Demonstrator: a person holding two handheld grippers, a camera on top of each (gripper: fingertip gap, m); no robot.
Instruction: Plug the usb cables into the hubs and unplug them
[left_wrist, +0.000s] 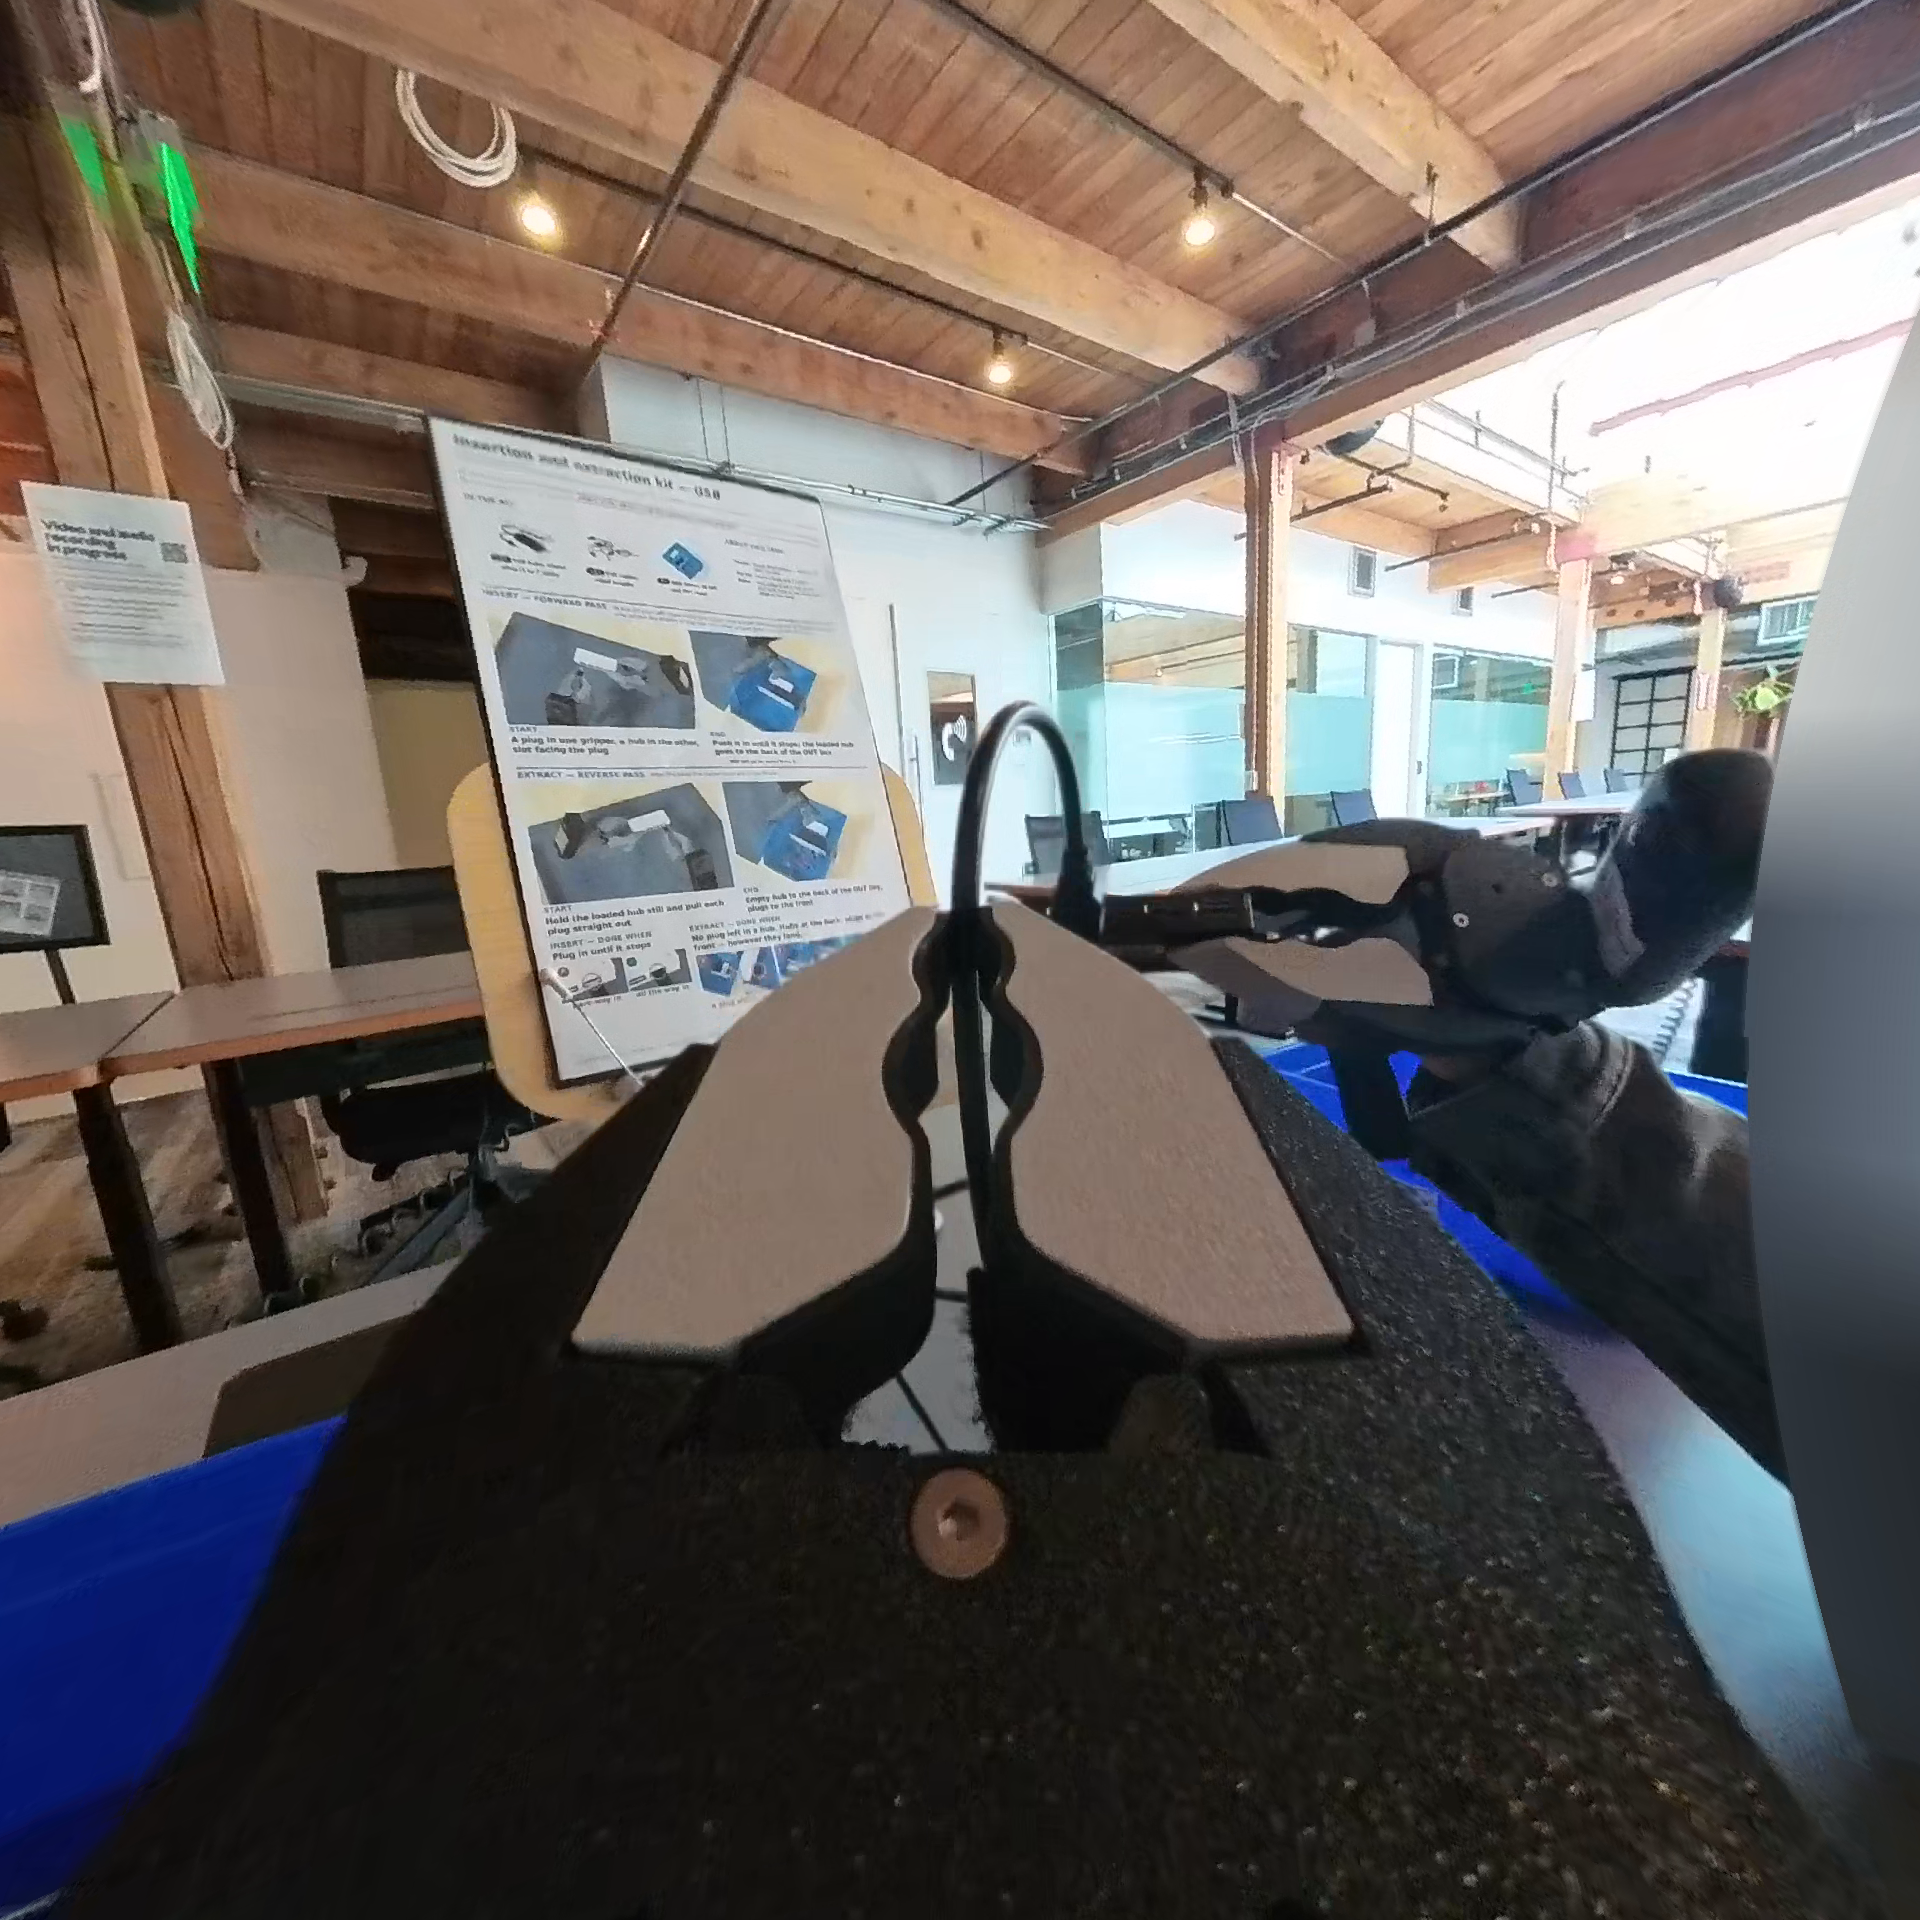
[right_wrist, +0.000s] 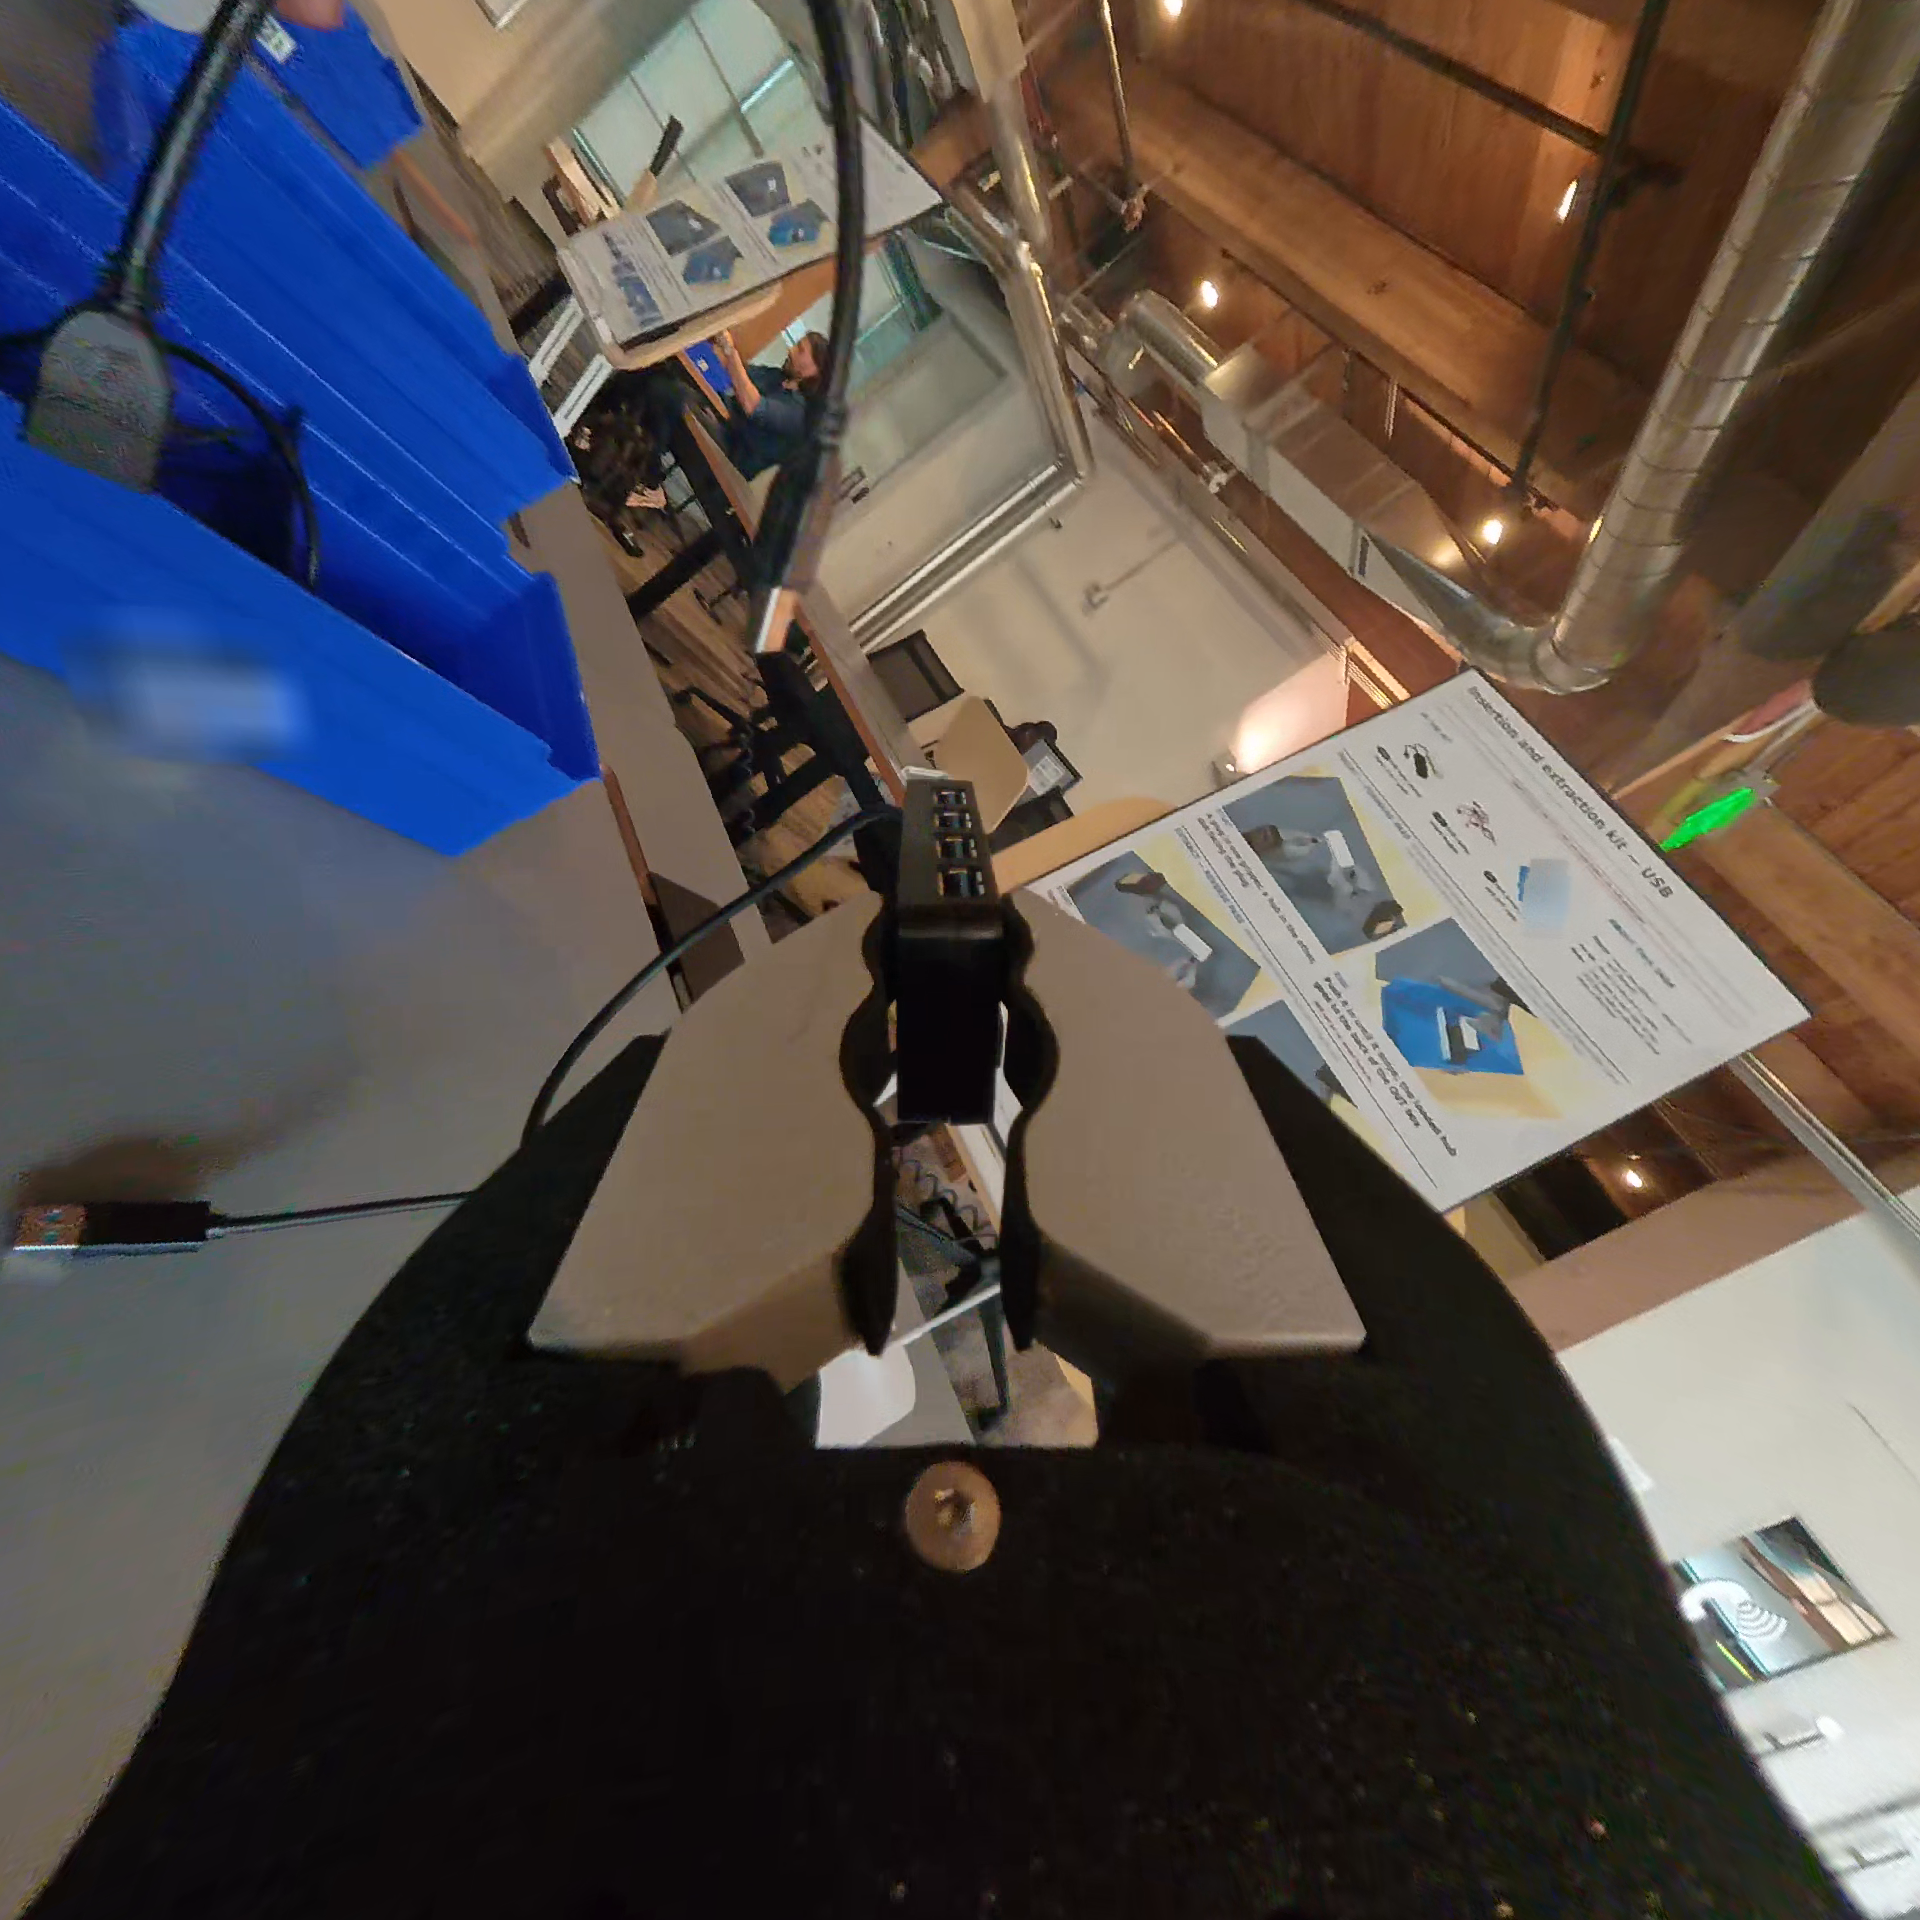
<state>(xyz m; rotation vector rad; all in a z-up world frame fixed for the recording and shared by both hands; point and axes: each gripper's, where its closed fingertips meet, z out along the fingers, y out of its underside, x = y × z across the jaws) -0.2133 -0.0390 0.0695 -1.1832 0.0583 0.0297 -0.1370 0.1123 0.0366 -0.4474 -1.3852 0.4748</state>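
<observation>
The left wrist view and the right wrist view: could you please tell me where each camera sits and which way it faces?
Left wrist view: behind the left tool, level, facing the instruction sheet; its fingers pinch a black cable; the right tool shows.
Right wrist view: behind the right tool, rolled sideways, gripping a black hub; blue bins left.
Shared: hub, cable, sheet.

The black cable (left_wrist: 971, 1039) vanishes between the gripper's fingers; its plug end seems hidden behind them.
</observation>
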